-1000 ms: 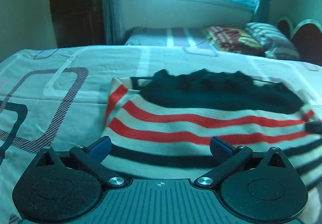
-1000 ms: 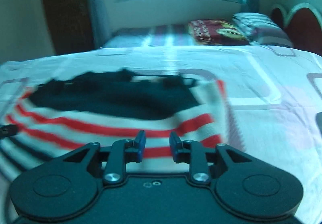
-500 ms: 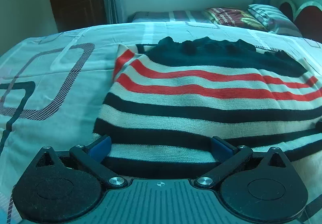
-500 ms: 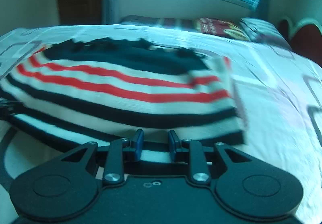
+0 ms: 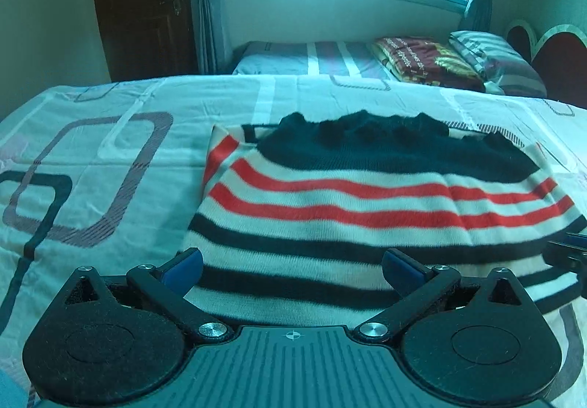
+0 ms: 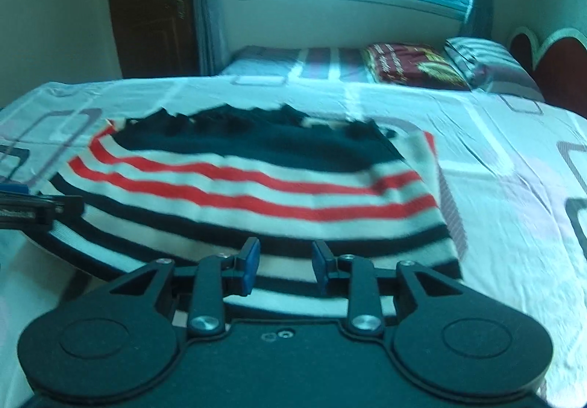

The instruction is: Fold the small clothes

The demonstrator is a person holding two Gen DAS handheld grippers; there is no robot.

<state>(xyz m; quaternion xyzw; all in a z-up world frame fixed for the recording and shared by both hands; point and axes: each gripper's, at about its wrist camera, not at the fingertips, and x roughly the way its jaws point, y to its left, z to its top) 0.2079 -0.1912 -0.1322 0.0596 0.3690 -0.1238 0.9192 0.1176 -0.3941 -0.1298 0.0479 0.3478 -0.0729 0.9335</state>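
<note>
Over the last second the right gripper (image 6: pixel 285 261) has parted its fingers a little while the left gripper (image 5: pixel 291 265) stayed wide apart, both at the 6 o'clock hem of the striped sweater (image 5: pixel 367 210) lying folded on the bed sheet (image 5: pixel 91 166), suggesting this fold is finished.

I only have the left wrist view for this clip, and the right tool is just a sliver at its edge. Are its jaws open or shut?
Observer: Open, but narrowly. The right tool shows a small gap between its blue fingers, with nothing pinched in it.
Operator: Where does it sit over the sweater?
Observer: At the near hem of the striped sweater, towards its right-hand corner.
Operator: What lies past that side?
Observer: The sweater's right edge shows along its whole length, with patterned bedsheet beyond it.
</note>
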